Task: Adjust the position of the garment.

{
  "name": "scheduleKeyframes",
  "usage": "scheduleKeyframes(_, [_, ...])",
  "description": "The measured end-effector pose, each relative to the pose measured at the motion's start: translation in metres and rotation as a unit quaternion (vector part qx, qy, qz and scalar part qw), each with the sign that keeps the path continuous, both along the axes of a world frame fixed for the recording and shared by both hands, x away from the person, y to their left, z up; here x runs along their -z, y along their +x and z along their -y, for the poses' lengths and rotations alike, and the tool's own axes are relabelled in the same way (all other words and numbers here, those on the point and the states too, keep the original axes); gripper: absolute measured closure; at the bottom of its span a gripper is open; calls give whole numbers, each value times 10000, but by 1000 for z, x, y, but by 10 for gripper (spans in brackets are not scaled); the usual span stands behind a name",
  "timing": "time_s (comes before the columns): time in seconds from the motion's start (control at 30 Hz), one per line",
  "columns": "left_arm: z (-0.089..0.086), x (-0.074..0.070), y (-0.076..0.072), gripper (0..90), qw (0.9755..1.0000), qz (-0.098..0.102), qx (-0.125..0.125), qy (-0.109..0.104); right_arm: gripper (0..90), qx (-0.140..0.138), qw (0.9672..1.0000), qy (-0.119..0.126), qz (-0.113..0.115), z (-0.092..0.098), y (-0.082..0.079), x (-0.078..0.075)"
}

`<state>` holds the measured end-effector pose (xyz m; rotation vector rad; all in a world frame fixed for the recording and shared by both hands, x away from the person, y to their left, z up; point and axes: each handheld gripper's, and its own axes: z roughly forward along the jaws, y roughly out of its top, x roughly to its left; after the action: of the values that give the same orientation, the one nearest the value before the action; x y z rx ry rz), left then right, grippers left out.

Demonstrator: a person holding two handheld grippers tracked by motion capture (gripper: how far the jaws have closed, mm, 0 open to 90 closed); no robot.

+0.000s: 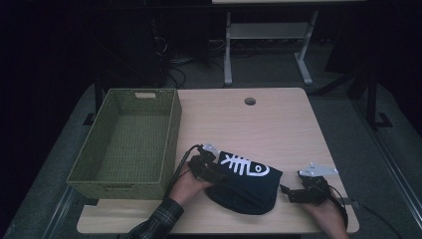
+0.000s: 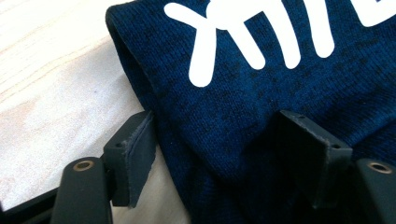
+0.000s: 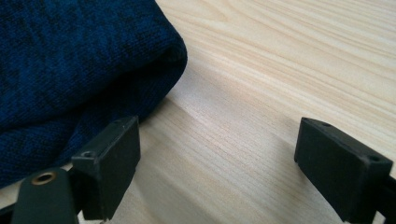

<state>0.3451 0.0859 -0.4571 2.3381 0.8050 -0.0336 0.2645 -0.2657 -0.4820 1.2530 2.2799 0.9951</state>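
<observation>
Navy garment edge between open left tongs

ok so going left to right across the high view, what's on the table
green woven basket → left gripper → folded navy garment with a white fish-bone print → right gripper

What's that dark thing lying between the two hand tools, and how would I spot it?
Start at the wooden table, with a green woven basket at its left side. Near the front edge, between the left gripper and right gripper, lies a folded navy knitted garment. Its white fish-skeleton print marks it out.
</observation>
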Motion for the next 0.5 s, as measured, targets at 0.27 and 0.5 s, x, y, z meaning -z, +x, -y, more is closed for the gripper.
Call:
scheduleKeyframes(0.27, [1,1,0,558,9991,-286,179,-237,140,-3,10000,7,-3,0,0,0])
scheduleKeyframes(0.5, [1,2,3,694,9981,-488,221,-301,140,-2,10000,9,-6,0,0,0])
